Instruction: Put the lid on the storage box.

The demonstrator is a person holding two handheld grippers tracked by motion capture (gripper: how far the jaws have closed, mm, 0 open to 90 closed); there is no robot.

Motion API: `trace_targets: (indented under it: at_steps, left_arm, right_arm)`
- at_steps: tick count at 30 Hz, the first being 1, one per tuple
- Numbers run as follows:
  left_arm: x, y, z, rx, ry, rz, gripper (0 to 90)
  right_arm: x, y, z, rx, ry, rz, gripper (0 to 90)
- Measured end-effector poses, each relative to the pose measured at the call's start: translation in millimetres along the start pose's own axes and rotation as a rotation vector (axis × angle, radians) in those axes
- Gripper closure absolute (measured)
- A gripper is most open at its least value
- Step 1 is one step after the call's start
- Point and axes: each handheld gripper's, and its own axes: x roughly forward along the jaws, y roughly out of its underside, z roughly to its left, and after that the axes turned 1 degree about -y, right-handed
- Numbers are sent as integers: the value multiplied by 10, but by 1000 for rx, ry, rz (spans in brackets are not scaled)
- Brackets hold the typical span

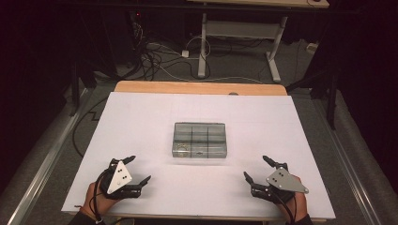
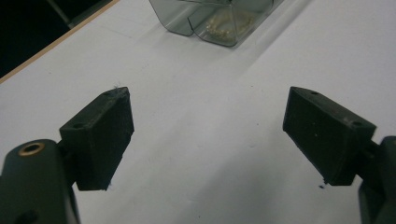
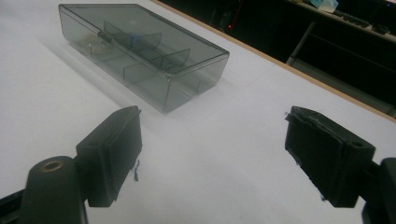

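Fingers [image 2: 100, 140] of the left gripper [image 1: 139, 171] are spread wide with nothing between them, and the right gripper [image 1: 256, 168] matches it, fingers [image 3: 114, 154] parted over bare white. Both sit low at the near edge of the table [image 1: 141, 117], well apart, each held in a hand: left hand [image 1: 94, 199] at the near left, right hand [image 1: 293, 204] at the near right, both angled inward toward the middle. Between them and a little farther out lies the smoky clear compartment box [image 1: 200, 139], lid closed, flat on the white sheet that covers the table. Dividers show through the lid, and in the left gripper view small pale bits [image 2: 224, 25] glint in the near corner compartment. A strip of bare wood edge [image 1: 197, 87] runs along the far side. Beyond that, the room is dark: grey floor, a tangle of cables [image 1: 155, 58], and the white legs of another desk [image 1: 239, 33].
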Motion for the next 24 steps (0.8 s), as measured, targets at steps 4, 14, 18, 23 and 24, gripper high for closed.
trace_targets:
  at_steps: [4,14,18,23,24]
  left_arm:
    - [-18,-18,2,-2,-5,-11,157]
    - [-12,-31,10,5,-4,-5,157]
    - [-6,-31,20,2,-7,-3,157]
    - [3,-35,23,1,-8,3,157]
    - [5,-35,25,-2,-9,3,157]
  right_arm:
    - [-15,-14,-7,11,-1,-12,190]
    - [4,1,-9,9,-4,-7,190]
    - [21,11,-17,10,-5,-2,189]
    - [25,19,-18,10,-5,2,185]
    - [26,18,-19,12,-5,1,185]
